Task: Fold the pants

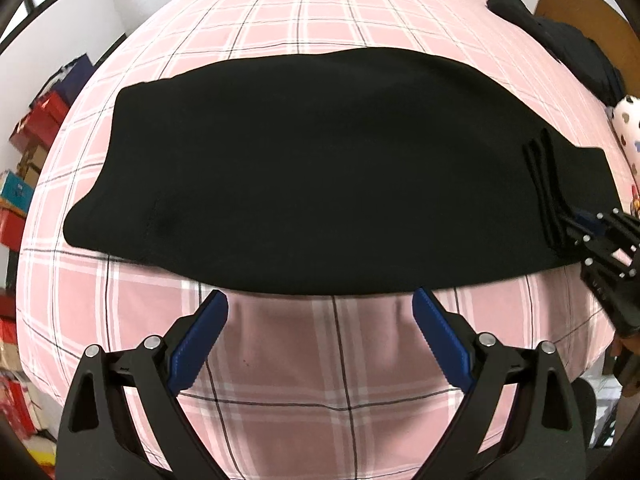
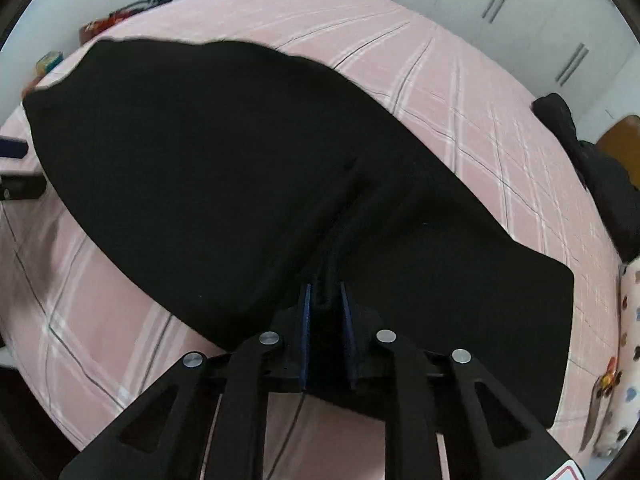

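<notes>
The black pants [image 1: 312, 176] lie folded lengthwise across the pink plaid bed [image 1: 320, 12]. My left gripper [image 1: 320, 304] is open and empty, its blue pads just short of the pants' near edge. My right gripper [image 2: 325, 296] is shut on a bunched fold of the pants [image 2: 240, 168] at their right end, and the cloth puckers toward its jaws. In the left wrist view the right gripper [image 1: 576, 220] shows at the far right, pinching that pleated end.
A dark heap of clothing [image 1: 568, 48] lies at the bed's far right by a wooden headboard [image 1: 580, 4]. A patterned white pillow [image 1: 630, 128] sits at the right edge. Stacked boxes [image 1: 36, 128] stand on the floor left of the bed.
</notes>
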`<control>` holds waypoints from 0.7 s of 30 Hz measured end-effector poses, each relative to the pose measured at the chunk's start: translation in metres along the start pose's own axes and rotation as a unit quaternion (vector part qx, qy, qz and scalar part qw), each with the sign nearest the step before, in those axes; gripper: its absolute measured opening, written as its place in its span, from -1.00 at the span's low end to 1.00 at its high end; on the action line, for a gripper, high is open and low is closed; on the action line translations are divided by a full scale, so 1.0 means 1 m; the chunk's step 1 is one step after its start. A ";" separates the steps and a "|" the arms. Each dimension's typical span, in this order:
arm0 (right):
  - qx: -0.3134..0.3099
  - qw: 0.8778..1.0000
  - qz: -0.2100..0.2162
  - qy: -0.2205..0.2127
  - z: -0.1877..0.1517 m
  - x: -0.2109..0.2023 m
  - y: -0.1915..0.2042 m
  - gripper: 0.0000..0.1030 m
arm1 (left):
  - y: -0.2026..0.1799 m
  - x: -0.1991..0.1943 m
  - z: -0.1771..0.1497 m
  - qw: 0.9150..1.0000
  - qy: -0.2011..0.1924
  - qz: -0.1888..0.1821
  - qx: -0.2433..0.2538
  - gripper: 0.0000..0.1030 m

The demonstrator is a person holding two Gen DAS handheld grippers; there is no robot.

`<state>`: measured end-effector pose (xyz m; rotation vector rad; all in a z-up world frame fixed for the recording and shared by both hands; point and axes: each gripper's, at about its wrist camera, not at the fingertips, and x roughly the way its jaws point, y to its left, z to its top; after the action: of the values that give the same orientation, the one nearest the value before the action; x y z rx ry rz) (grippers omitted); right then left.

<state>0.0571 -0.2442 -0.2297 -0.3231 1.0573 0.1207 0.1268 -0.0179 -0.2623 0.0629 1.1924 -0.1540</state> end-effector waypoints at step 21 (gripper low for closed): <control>0.250 0.957 0.134 -0.061 0.018 -0.023 -0.073 -0.70 | 0.008 0.006 0.011 1.000 0.000 -0.014 -0.006 0.77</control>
<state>0.0794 -0.3060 -0.1870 0.2850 0.9669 0.1101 0.1404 -0.0122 -0.2641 0.0357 1.1940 -0.1702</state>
